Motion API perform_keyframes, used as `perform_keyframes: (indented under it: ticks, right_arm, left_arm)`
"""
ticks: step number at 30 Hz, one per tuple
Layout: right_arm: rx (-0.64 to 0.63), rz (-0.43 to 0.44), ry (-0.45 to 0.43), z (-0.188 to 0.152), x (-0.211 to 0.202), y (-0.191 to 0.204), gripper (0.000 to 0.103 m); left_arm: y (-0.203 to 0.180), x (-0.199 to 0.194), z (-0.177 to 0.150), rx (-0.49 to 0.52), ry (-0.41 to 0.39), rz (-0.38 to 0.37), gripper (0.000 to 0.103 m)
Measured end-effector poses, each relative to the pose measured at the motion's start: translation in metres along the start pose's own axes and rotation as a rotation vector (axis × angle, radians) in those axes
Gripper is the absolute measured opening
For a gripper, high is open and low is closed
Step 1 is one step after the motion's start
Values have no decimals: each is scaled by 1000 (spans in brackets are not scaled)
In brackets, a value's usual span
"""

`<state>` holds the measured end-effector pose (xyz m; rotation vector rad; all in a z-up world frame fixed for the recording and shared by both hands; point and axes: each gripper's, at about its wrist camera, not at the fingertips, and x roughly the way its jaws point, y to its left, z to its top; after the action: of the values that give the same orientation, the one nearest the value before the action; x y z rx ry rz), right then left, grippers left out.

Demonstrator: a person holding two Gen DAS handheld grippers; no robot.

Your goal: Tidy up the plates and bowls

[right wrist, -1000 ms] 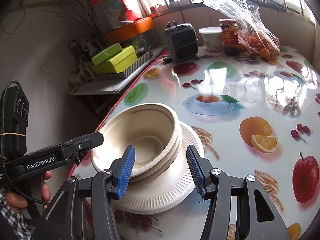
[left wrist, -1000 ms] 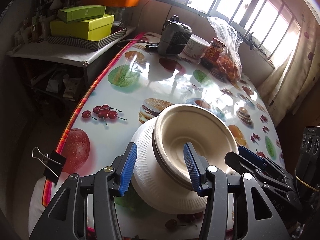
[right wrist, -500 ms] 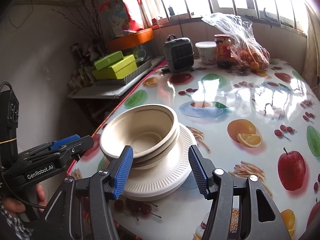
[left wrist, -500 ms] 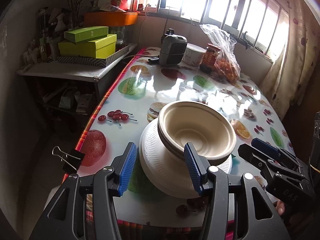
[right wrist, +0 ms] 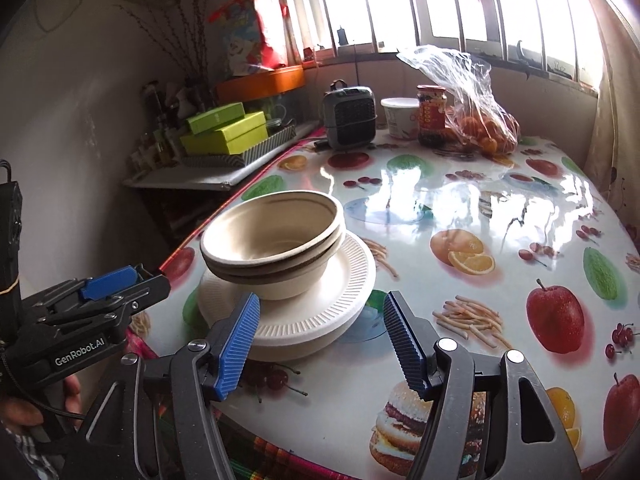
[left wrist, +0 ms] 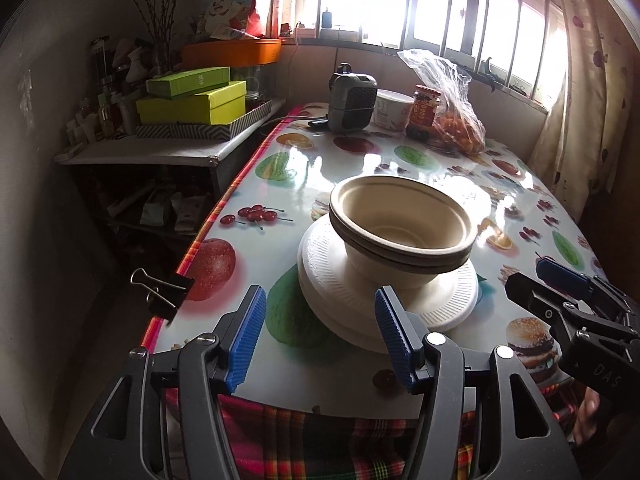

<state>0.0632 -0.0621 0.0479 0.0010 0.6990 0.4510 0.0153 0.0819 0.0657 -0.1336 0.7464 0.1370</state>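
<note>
Two nested beige paper-pulp bowls point(left wrist: 402, 224) sit upright on a stack of white ribbed paper plates point(left wrist: 384, 304), which rests on the glossy fruit-printed counter point(left wrist: 360, 168) near its near edge and toward its left edge. The bowls stand a little off the middle of the plates, toward the counter's left edge.

The left tool point(left wrist: 320, 340), black with blue ribbed pads, is released: its jaws have just been opening and stand apart in front of the stack, with the near rim of the plates showing between them but not pressed. The right tool point(right wrist: 320, 340) is likewise released, its jaws having just been opening, clear of the plates and holding nothing. Each tool shows at the side of the other's view.

Along the far edge of the counter stand a small grey fan heater point(left wrist: 353, 102), a white tub point(left wrist: 394, 109), a red-labelled jar point(left wrist: 426, 111) and a clear plastic bag of oranges point(left wrist: 456, 120). A black binder clip point(left wrist: 166, 292) grips the left edge.
</note>
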Motion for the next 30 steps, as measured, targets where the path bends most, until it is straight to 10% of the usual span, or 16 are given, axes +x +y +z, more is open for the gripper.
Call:
perform_keyframes:
  ticks: [30]
  right_arm:
    - [-30, -97, 28, -54, 1, 19, 84]
  left_arm:
    - [-10, -1, -52, 19, 37, 8, 62]
